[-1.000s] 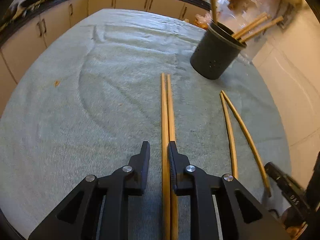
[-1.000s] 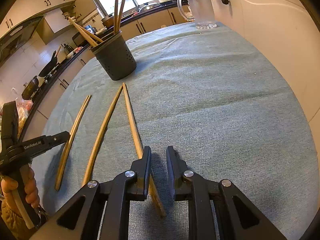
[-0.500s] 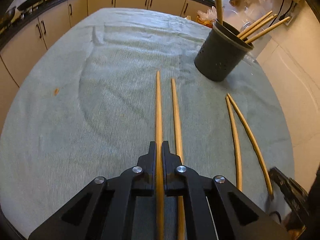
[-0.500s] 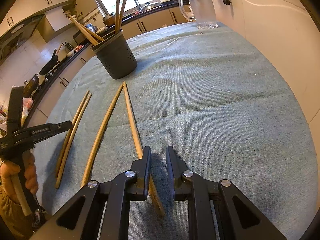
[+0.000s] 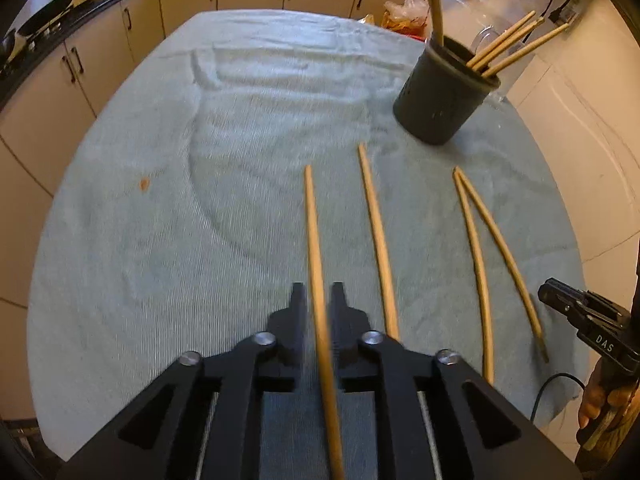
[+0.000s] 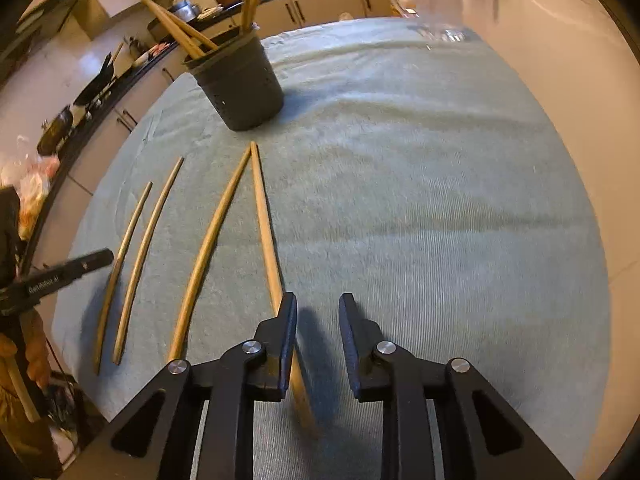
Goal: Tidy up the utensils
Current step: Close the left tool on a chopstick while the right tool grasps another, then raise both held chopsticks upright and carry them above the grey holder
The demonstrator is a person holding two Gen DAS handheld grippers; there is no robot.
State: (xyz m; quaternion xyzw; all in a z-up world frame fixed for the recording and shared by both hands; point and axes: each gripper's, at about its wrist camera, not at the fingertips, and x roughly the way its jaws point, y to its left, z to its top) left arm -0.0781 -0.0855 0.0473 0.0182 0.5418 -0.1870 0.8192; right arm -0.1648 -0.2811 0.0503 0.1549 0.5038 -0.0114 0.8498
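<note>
1. Four chopsticks lie on the cloth [image 5: 120, 240]; the left pair, together earlier, is now spread.
2. Left gripper [image 5: 318, 300], jaws just opening, loosely straddles one chopstick [image 5: 314, 240], tip toward the cup [image 5: 440, 96].
3. Right gripper [image 6: 317, 312], just opening, holds nothing; a chopstick [image 6: 266, 224] lies under its left finger.

Four chopsticks [image 5: 378, 232] lie side by side on the cloth [image 5: 160, 200] that covers the counter. Behind their tips stands the holder [image 5: 440, 100], with more chopsticks in it.
</note>
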